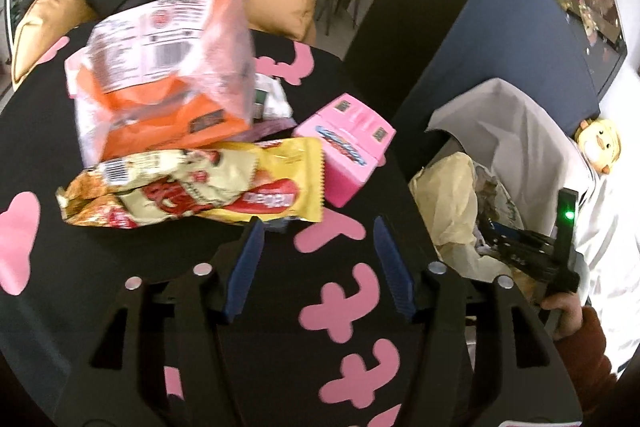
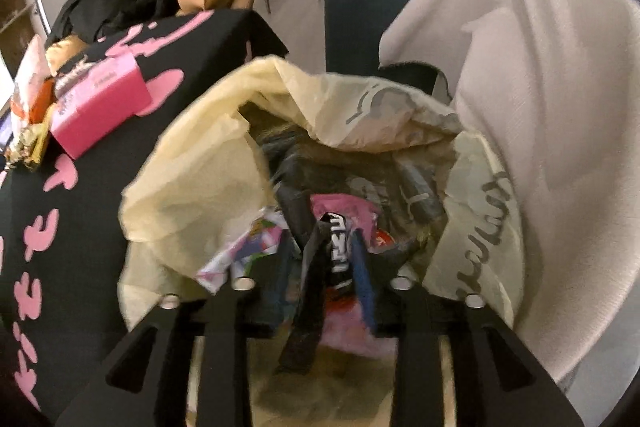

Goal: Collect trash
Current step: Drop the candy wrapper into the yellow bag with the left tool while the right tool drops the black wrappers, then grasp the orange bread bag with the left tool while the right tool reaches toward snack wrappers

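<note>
On the black table cover (image 1: 340, 315) with pink shapes lie an orange-and-clear snack bag (image 1: 160, 67), a yellow wrapper (image 1: 192, 187) and a pink box (image 1: 344, 147). My left gripper (image 1: 319, 227) is open just in front of them, its left fingertip (image 1: 256, 231) at the yellow wrapper's edge, with nothing between the fingers. My right gripper (image 2: 326, 239) reaches down into the cream plastic trash bag (image 2: 192, 155). A black wrapper with white lettering (image 2: 338, 247) hangs loosely between its parted jaws. More wrappers lie inside the bag.
The trash bag sits beside the table's right edge, against a white cloth (image 2: 540, 67) draped over a seat. A blue panel (image 1: 500, 27) stands behind it. Black clothing and tan cushions (image 1: 280, 3) pile up at the table's far side. A plush duck (image 1: 598, 143) sits on the right.
</note>
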Action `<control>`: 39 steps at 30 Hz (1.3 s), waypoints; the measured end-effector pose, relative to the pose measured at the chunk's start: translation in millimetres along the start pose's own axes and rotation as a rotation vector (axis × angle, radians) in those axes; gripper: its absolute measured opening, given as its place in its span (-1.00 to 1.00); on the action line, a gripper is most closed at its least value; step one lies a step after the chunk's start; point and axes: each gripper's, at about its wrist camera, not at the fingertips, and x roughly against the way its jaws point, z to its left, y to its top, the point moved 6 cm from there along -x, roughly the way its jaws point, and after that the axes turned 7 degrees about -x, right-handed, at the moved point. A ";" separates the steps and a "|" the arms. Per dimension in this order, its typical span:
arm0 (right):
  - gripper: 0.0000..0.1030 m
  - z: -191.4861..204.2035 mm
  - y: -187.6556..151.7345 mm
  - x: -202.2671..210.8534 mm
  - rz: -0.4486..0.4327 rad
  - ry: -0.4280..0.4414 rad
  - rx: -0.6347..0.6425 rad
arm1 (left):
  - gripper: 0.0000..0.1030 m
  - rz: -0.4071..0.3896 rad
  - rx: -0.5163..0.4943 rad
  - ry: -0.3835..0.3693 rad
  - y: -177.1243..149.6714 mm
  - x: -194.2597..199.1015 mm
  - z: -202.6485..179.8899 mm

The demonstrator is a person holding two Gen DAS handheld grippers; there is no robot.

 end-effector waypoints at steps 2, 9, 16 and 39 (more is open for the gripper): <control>-0.04 1.9 0.4 13.1 -0.032 -0.011 0.011 | 0.12 -0.016 0.010 0.007 -1.6 7.5 8.1; 0.08 21.9 4.2 55.9 -0.105 0.004 0.046 | 0.12 -0.066 0.068 0.053 -5.3 31.9 45.1; 0.08 81.1 15.6 92.1 -0.184 0.058 0.150 | 0.13 -0.121 0.138 0.103 -14.0 59.7 93.5; 0.08 246.3 12.6 38.3 -0.090 0.302 0.307 | -0.17 -0.067 0.188 0.145 50.5 -15.5 167.5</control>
